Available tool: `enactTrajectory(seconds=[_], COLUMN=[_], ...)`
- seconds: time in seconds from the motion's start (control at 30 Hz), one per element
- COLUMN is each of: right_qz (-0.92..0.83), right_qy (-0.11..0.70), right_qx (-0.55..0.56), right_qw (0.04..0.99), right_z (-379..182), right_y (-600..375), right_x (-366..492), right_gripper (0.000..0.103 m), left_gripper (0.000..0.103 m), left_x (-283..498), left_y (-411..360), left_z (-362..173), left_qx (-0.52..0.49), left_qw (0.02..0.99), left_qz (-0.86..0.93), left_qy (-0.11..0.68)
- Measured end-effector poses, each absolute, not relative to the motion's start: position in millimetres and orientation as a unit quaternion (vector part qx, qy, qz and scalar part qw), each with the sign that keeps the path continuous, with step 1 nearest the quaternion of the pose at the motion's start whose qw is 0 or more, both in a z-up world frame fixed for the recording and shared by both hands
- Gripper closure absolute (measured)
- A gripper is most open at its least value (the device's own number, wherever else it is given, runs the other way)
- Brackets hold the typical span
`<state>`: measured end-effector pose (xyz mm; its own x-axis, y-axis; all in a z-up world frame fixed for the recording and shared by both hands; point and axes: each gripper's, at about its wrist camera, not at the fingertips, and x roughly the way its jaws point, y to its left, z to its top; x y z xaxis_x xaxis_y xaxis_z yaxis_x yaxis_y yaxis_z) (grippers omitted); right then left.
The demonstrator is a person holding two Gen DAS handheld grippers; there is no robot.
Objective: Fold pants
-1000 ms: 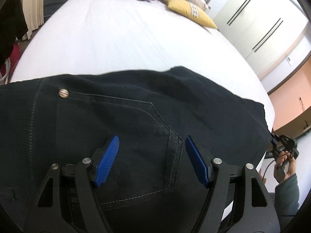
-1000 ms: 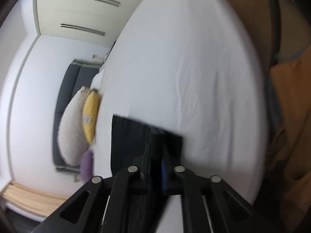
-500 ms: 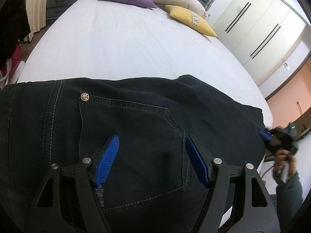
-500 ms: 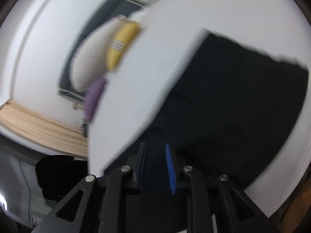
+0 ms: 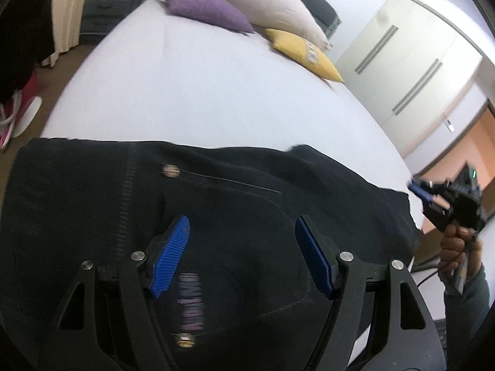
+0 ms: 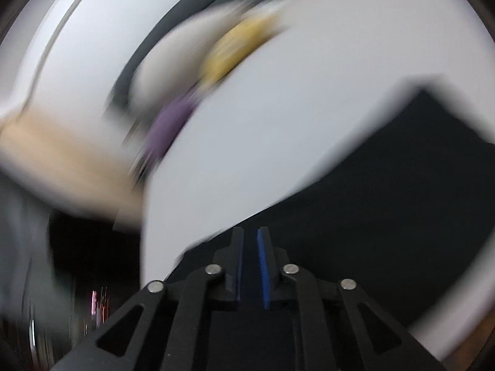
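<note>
The pants [image 5: 222, 222] lie spread across the near end of the bed [image 5: 216, 92], dark denim with pale stitching, a pocket seam and a metal rivet [image 5: 170, 171] showing in the left wrist view. Their far edge runs roughly straight across the white sheet; the right end stops near the bed's right edge.

The left gripper [image 5: 243, 255] hangs above the pocket area with its jaws standing wide. Its blue pads [image 5: 171, 256] are apart from each other and nothing is pinched between them (the cloth sits below, and whether the tips brush it cannot be told).

The right gripper [image 5: 433, 199] shows at the right edge of the left wrist view, carried in a hand [image 5: 458, 247] with a dark sleeve [image 5: 470, 293], just beside the pants' right corner. In its own view, which is heavily blurred, the right gripper [image 6: 250, 266] has its jaws drawn narrow with a thin slot left between the pads [image 6: 263, 262]; no cloth can be made out in that slot, and the dark fabric lies beneath and to the right of the fingers.

At the head of the bed sit a purple pillow [image 5: 207, 9], a large white pillow [image 5: 263, 0] and a yellow pillow [image 5: 306, 54]. A white wardrobe [image 5: 402, 61] stands along the right wall
</note>
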<state>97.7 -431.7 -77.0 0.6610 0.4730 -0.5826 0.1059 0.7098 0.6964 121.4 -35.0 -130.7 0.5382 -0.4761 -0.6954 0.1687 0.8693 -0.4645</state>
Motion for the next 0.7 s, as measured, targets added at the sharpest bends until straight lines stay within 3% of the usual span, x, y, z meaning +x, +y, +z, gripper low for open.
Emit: enactTrajectory(seconds=[0.13, 0.3, 0.33, 0.53, 0.7], right_qz=[0.259, 0.235, 0.222, 0.040, 0.132], right_qy=[0.475, 0.559, 0.554, 0.459, 0.443], right_qx=[0.328, 0.302, 0.337, 0.418, 0.409], right_qw=[0.775, 0.736, 0.728, 0.783, 0.787], right_z=[-108.4, -178.4, -192.4, -184.9, -148.9], right_y=[-307.9, -274.1, -291.0, -404.1, -380.0], right_x=[164.3, 217.2, 224.6, 217.9, 169.3], right_gripper=[0.084, 0.083, 0.103, 0.103, 0.083], left_gripper=[0.033, 0.033, 0.033, 0.033, 0.033], left_x=[123.3, 122.8, 122.0, 123.6, 118.6], left_y=[-5.1, 4.6, 5.9, 8.1, -3.4], left_z=[-145.0, -151.1, -151.3, -157.1, -144.3], left_qx=[-0.187, -0.189, -0.185, -0.187, -0.182], left_qw=[0.855, 0.853, 0.854, 0.855, 0.861], left_qz=[-0.159, -0.174, -0.174, -0.173, -0.151], left_qy=[0.457, 0.454, 0.454, 0.451, 0.451])
